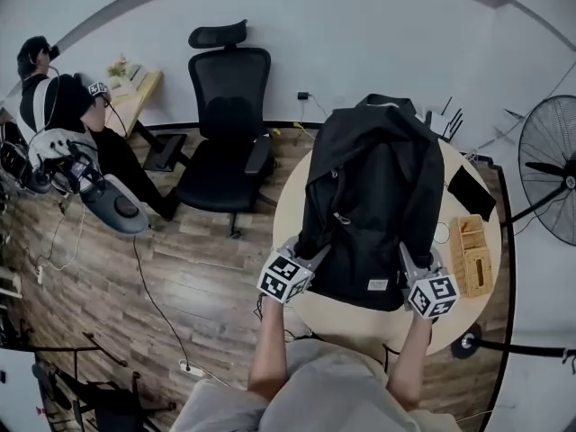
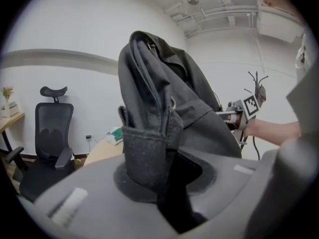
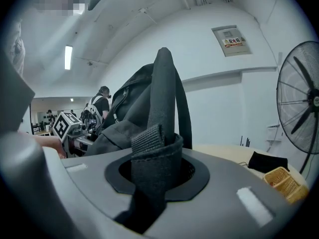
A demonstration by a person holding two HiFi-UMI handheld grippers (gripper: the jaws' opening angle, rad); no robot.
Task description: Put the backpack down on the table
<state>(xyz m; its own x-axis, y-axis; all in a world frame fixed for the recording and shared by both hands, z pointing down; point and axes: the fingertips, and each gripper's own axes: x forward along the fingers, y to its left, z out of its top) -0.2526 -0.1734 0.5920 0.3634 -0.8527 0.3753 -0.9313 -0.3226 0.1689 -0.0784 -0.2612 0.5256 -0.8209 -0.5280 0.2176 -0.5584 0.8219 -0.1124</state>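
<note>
Backpack (image 1: 373,196) above table (image 1: 355,320), near front rim

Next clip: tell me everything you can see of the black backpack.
The backpack is black, of matte woven fabric, slumped and creased, with a small white label near its lower edge. It is held over the round table, top end toward the far edge. The left gripper is shut on fabric at one lower corner, the right gripper on a folded webbing strap at the other. Whether its bottom already rests on the table cannot be told.
</note>
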